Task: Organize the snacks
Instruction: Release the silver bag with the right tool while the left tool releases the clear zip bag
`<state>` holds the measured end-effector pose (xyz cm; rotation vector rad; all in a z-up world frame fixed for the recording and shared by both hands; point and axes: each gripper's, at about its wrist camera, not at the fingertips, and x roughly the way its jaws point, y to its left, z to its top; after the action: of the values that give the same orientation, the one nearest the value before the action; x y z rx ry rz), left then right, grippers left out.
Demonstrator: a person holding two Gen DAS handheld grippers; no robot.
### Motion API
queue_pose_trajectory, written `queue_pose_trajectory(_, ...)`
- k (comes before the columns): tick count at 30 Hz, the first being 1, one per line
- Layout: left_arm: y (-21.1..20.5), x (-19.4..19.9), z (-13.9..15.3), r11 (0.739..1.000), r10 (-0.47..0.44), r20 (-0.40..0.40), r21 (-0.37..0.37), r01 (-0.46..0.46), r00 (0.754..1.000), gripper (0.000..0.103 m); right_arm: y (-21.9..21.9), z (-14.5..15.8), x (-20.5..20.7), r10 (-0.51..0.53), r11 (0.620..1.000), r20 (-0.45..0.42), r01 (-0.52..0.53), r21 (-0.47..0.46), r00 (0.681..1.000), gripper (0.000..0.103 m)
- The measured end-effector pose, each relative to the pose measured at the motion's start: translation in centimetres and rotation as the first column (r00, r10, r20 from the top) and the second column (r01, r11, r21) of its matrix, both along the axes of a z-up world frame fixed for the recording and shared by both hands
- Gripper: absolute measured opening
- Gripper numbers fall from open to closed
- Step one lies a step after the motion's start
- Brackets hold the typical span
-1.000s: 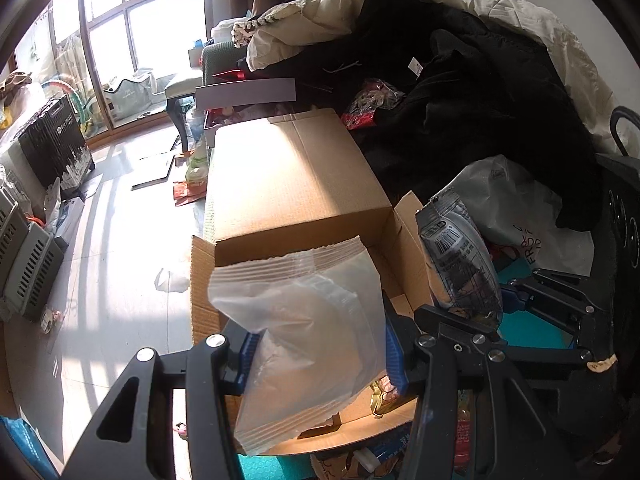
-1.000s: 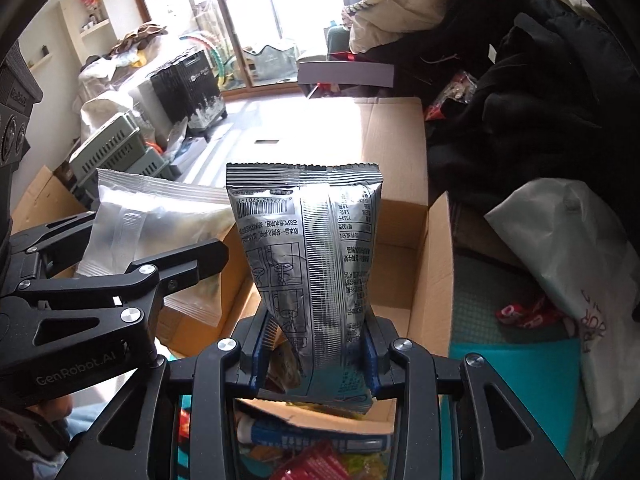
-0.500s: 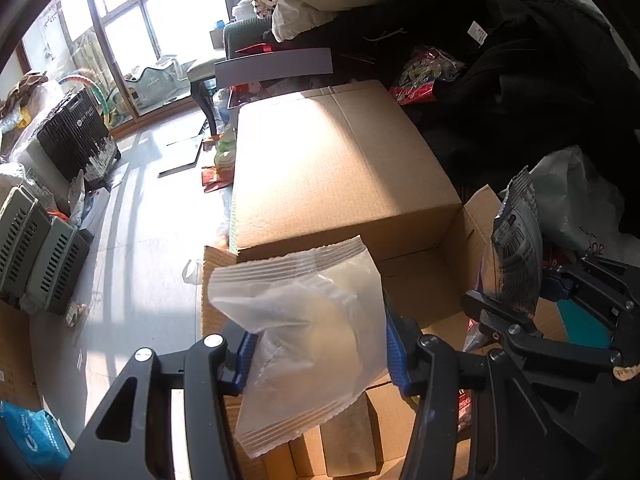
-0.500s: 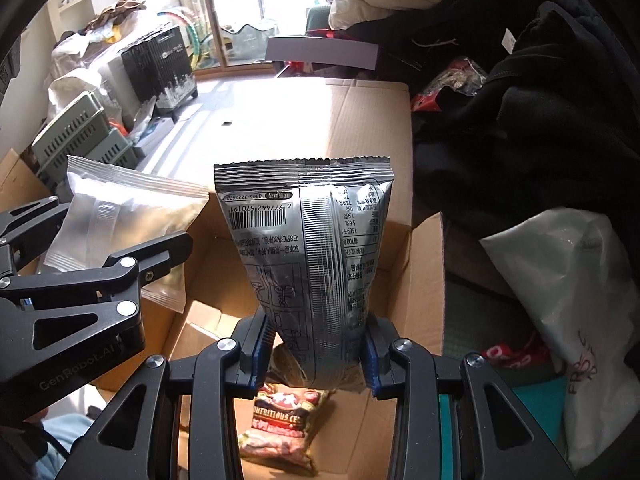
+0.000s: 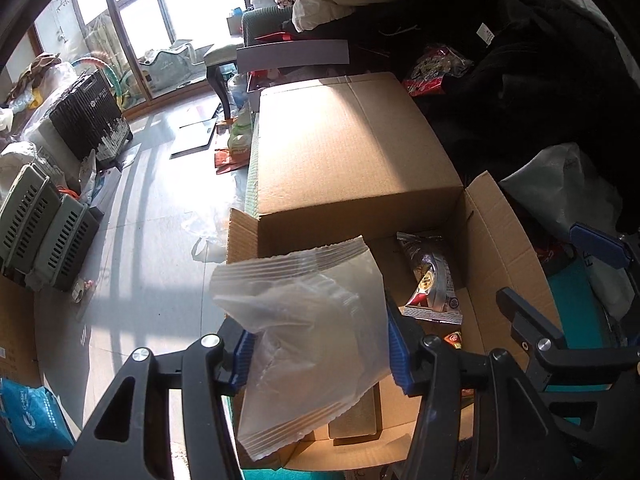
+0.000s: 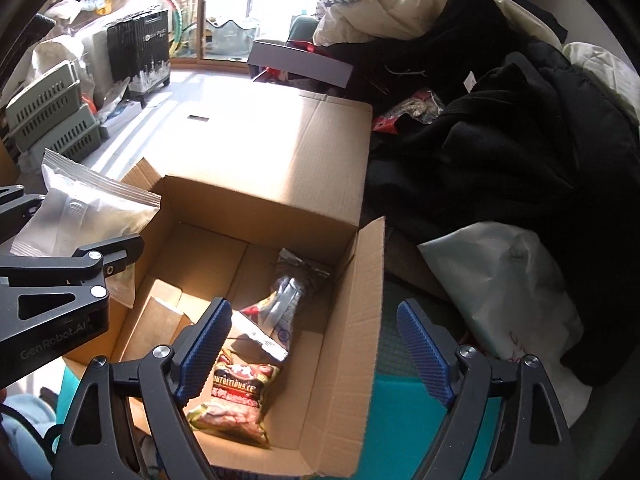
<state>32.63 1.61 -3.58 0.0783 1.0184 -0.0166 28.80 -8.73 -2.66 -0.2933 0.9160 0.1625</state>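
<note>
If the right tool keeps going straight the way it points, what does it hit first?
Probably the right wall of the box, near its bottom inside corner. The right tool is opening with nothing between its pads; the silver packet lies just left of that line. Depth is unclear.

Lived-in home, cluttered living room. Tall window doors [image 5: 132, 20] onto balcony, sunlit tiled floor [image 5: 132, 216]. Coats and bedding heaped [image 6: 480, 92] on sofa. Grey plastic crates [image 5: 44, 232] stacked along wall, black suitcase [image 6: 140, 52], open cardboard box [image 6: 344, 344] holding snack packets [image 6: 236, 396], plastic shopping bag [image 6: 508, 296].
</note>
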Motion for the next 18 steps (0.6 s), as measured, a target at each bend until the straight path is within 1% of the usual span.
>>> queue_pose_trajectory(7, 0.8, -2.1, 4.4, 1.0, 0.005, 0.067, -0.026, -0.003, 0.998, 0.054, -0.2, 3.5, -1.8, -0.011, 0.999, 0.037, 0.01, 0.042, 0.999, 0.088)
queue_pose_trajectory(8, 1.0, -2.4, 5.0, 1.0, 0.004, 0.076, -0.026, -0.002, 0.997, 0.055, -0.1, 4.1, -2.1, -0.012, 0.999, 0.044, 0.01, 0.048, 0.999, 0.09)
queue_pose_trajectory(11, 1.3, -3.2, 6.7, 1.0, 0.007, 0.111, -0.027, -0.004, 0.994, 0.064, -0.1, 5.7, -3.0, -0.014, 0.998, 0.061, 0.009, 0.068, 0.998, 0.092)
queue_pose_trajectory(15, 1.5, -4.1, 8.5, 0.999, 0.002, 0.16, -0.053, 0.007, 0.987, 0.064, 0.1, 7.4, -4.0, -0.015, 0.997, 0.068, 0.009, 0.079, 0.998, 0.093)
queue_pose_trajectory(18, 1.5, -4.5, 9.4, 0.998, -0.004, 0.17, -0.069, 0.016, 0.985, 0.064, 0.1, 8.4, -4.7, -0.011, 0.996, 0.068, 0.005, 0.084, 0.998, 0.093)
